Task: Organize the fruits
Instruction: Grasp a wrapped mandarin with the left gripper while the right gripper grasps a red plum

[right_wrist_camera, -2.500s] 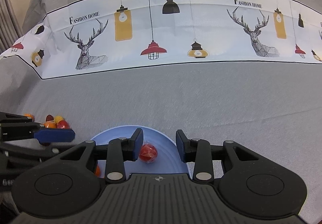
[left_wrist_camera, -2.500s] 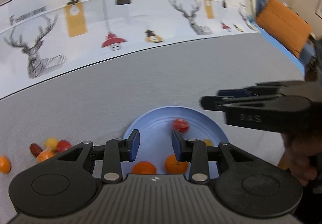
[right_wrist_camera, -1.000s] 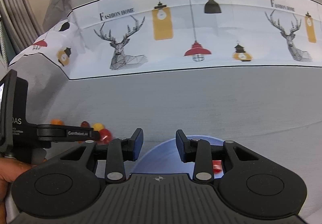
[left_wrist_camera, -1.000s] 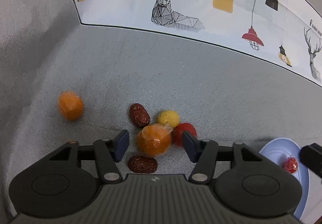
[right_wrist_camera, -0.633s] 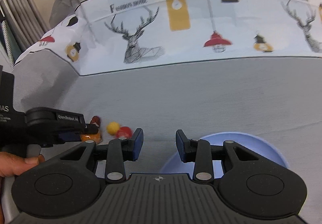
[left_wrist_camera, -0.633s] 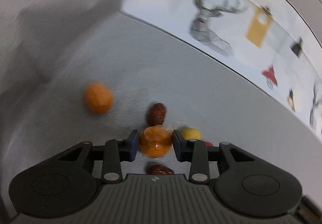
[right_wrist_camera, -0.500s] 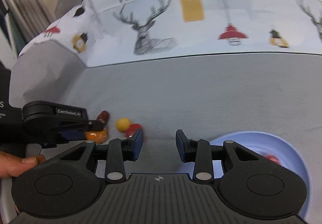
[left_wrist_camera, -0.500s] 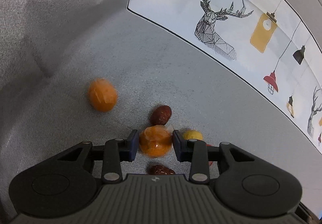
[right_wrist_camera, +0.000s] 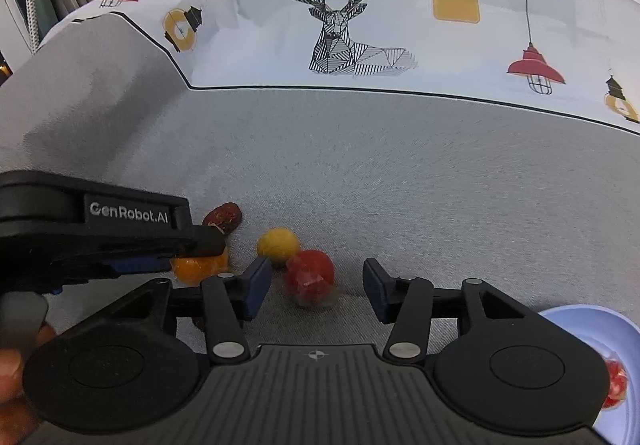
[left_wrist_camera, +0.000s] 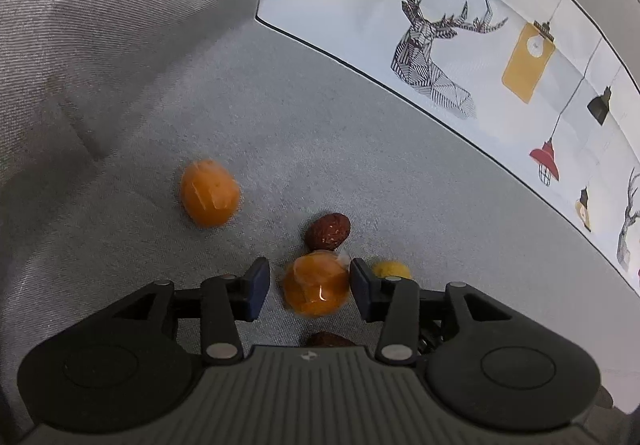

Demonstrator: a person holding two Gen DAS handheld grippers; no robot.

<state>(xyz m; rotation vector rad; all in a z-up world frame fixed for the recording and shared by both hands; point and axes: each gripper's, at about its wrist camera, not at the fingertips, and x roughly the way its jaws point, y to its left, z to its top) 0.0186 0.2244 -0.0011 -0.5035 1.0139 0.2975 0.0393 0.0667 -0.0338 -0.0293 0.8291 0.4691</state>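
Straddling: left gripper (left_wrist_camera: 308,281) fingers released around wrapped orange (left_wrist_camera: 316,285), right pad touching
Bracketing: right gripper (right_wrist_camera: 316,281) fingers released, red fruit (right_wrist_camera: 309,272) between
Plate (right_wrist_camera: 576,323): 4 o'clock of red fruit

Two oranges lie on the grey cloth: one orange (left_wrist_camera: 209,192) apart to the left, another orange (left_wrist_camera: 315,284) among the cluster. Two brown dates show: one date (left_wrist_camera: 329,231) behind the cluster, a second date (left_wrist_camera: 329,339) half hidden at the near edge. One yellow ball-shaped fruit (right_wrist_camera: 277,242). One red fruit (right_wrist_camera: 309,272) on the cloth, another red fruit (right_wrist_camera: 615,385) on the single blue plate (right_wrist_camera: 576,325).
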